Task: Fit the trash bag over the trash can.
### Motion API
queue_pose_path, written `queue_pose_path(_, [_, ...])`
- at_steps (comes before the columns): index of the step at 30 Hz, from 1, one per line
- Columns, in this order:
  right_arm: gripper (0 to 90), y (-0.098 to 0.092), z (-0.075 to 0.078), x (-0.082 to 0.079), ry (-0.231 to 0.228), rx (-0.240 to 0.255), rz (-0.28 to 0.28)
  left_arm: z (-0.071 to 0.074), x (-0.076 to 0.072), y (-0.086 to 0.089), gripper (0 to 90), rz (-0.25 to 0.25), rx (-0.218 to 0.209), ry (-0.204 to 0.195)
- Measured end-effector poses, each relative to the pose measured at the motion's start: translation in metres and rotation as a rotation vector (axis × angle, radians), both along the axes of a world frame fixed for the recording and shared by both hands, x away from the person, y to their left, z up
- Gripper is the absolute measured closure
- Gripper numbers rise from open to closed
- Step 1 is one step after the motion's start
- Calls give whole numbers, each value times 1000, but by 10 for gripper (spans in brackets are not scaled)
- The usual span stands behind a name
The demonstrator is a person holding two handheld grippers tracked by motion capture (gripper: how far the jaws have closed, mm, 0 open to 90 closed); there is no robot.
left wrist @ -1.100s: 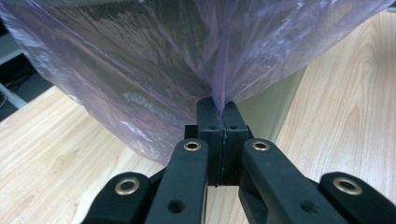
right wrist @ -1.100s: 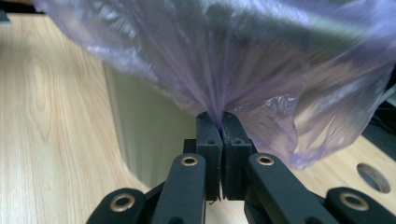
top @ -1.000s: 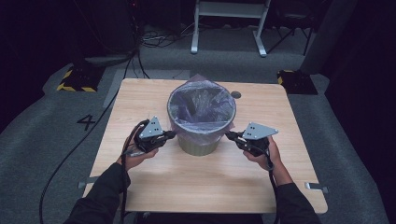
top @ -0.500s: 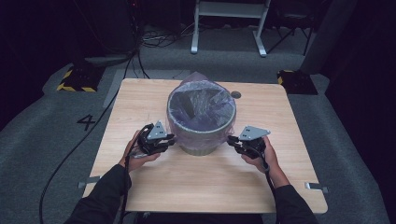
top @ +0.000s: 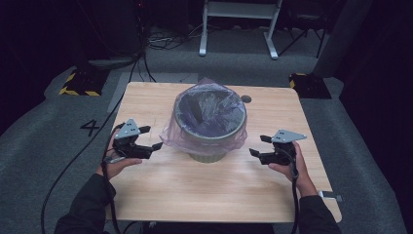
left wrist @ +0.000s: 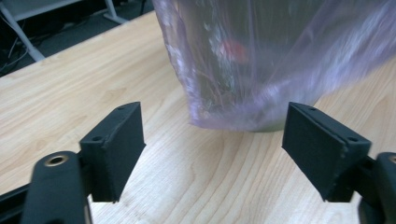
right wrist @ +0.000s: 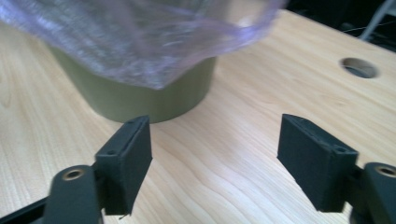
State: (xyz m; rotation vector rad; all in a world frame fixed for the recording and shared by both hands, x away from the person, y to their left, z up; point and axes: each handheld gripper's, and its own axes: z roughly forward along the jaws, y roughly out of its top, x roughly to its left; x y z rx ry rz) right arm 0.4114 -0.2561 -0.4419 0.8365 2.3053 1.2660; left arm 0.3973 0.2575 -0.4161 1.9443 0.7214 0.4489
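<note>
One green bin [top: 210,141], lined with one purple bag [top: 209,109], is seen at mid-table [top: 160,195]. The bag's edge is folded over the rim; lining is judged done, nothing left evident. Two grippers are counted: left gripper [top: 144,138] and right gripper [top: 258,146], each held beside the bin, jaws apart, nothing gripped.

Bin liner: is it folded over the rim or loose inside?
Folded over. In the high view the purple liner drapes outside the green bin around its rim; the left gripper view shows its hem hanging near the table.
</note>
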Motion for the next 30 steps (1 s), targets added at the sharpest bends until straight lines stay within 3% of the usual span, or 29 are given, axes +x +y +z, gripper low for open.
queue_pose_path(4, [249,-18,12,0,-31,75,-56,9,2,11,199,32,-37,-17])
queue_pose_path(7, [295,-25,30,5,-81,110,-109,20,10,12,203,70,-65,-36])
queue_pose_path(10, [351,-20,49,10,-146,87,-168,33,22,7,230,96,-100,-60])
queue_pose_path(12, [353,-12,64,17,-184,91,-174,39,31,2,228,95,-122,-69])
queue_pose_path(16, [352,5,87,33,-220,118,-157,48,50,-16,235,88,-107,-68])
queue_pose_path(19, [358,16,98,50,-213,145,-121,51,64,-31,238,95,-101,-62])
queue_pose_path(21, [420,23,101,63,-193,157,-77,52,72,-39,232,109,-104,-66])
queue_pose_path(23, [424,32,104,74,-197,138,-71,54,79,-47,231,127,-90,-66])
queue_pose_path(25, [432,40,105,86,-171,161,-45,56,86,-53,304,140,-88,-72])
queue_pose_path(30, [406,63,105,107,-151,128,-35,58,97,-61,423,150,-76,-59])
